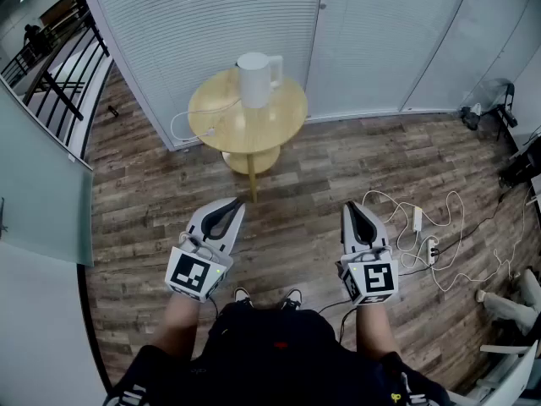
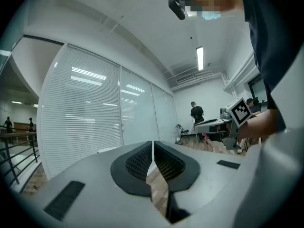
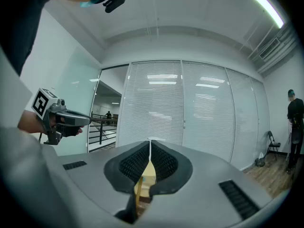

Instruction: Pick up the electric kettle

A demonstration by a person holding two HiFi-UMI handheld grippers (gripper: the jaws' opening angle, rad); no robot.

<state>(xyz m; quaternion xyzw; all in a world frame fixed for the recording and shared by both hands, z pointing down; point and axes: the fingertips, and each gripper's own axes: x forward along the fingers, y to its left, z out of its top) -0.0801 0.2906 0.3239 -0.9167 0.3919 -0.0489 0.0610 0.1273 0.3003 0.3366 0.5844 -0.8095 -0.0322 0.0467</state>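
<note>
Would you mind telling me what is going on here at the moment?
A person stands on the wooden floor with a tool in each hand. The left tool and the right tool are both shut and empty, held level in front of the body. The white kettle stands on the small round table ahead, near the blinds, well apart from both tools. The pick-up has not yet begun.
</note>
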